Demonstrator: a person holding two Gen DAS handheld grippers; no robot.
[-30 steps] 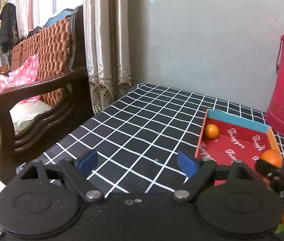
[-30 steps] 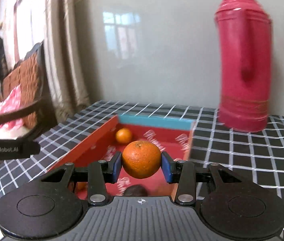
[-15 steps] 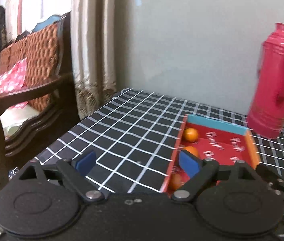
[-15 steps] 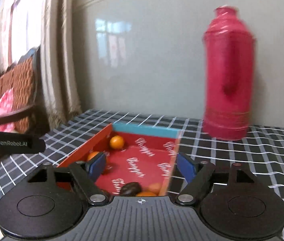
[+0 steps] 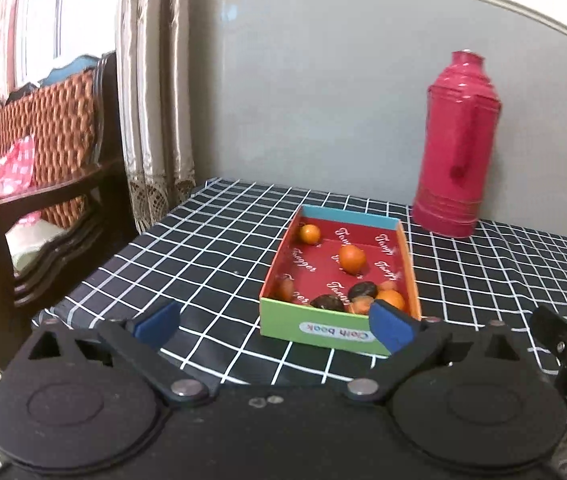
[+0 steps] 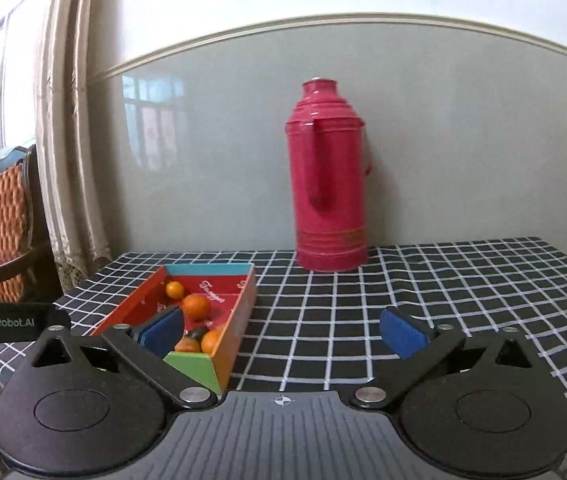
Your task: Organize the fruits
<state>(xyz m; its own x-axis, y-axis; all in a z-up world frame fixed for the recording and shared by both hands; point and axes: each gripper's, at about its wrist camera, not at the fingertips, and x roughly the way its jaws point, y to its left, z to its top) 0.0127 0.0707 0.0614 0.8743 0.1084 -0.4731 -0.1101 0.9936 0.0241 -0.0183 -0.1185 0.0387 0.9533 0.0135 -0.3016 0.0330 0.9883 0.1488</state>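
Observation:
A colourful cardboard box [image 5: 337, 336] with a red inside stands on the black checked tablecloth [image 5: 211, 248]. It holds several oranges, one in the middle [image 5: 352, 257], one at the far corner [image 5: 309, 234], and two dark fruits [image 5: 363, 290] near the front. The box also shows in the right wrist view [image 6: 239, 320]. My left gripper [image 5: 275, 326] is open and empty, held back in front of the box. My right gripper [image 6: 281, 330] is open and empty, to the right of the box.
A tall red thermos [image 5: 457, 148] stands behind the box against the grey wall; it shows in the right wrist view too [image 6: 329, 180]. A wooden wicker-backed chair [image 5: 35, 184] and curtains [image 5: 151, 92] are left of the table.
My right gripper has opened and let go of the orange, which now lies in the box. Both grippers have pulled back from the box.

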